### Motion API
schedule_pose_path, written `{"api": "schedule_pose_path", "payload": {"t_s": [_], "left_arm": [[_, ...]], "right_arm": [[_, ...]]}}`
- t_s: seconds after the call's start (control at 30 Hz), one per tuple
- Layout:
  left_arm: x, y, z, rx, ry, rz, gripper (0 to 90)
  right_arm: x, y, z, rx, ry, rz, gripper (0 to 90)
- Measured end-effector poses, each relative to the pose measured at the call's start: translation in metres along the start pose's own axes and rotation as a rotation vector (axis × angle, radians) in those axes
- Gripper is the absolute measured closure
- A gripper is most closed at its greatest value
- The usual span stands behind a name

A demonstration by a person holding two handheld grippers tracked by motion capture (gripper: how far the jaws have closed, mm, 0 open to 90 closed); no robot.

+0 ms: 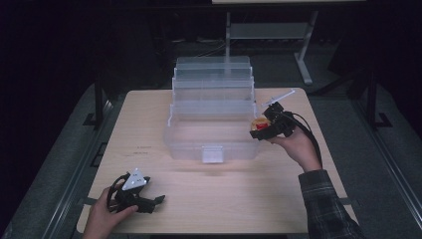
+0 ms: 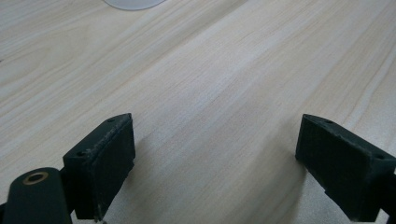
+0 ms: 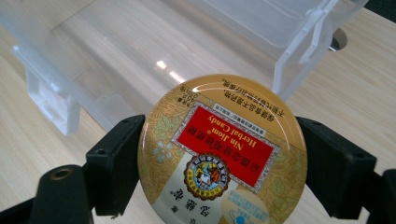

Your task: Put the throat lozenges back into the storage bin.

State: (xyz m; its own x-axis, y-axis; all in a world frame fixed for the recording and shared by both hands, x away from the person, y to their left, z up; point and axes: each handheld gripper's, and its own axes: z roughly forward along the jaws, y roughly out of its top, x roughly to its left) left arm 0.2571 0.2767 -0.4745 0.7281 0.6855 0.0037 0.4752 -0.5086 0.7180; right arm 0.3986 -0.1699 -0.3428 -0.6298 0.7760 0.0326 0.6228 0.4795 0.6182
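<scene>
I worked in what looked like a lab or recording room, not a home. My table (image 1: 214, 199) was a plain pale wood-grain top standing alone on grey carpet (image 1: 59, 149), with dark, unlit space all around it. Behind it stood a second desk (image 1: 268, 31) on a grey metal frame with cables beneath, and black stand legs (image 1: 97, 107) rose at both sides of my table, as a fixed rig would have.
</scene>
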Motion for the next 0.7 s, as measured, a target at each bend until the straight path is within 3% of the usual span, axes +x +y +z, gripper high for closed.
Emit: {"api": "schedule_pose_path", "payload": {"t_s": [0.7], "left_arm": [[0.000,0.000,0.000,0.000,0.000,0.000,11.1]], "right_arm": [[0.010,0.016,0.025,0.005,0.029,-0.025,19.7]]}}
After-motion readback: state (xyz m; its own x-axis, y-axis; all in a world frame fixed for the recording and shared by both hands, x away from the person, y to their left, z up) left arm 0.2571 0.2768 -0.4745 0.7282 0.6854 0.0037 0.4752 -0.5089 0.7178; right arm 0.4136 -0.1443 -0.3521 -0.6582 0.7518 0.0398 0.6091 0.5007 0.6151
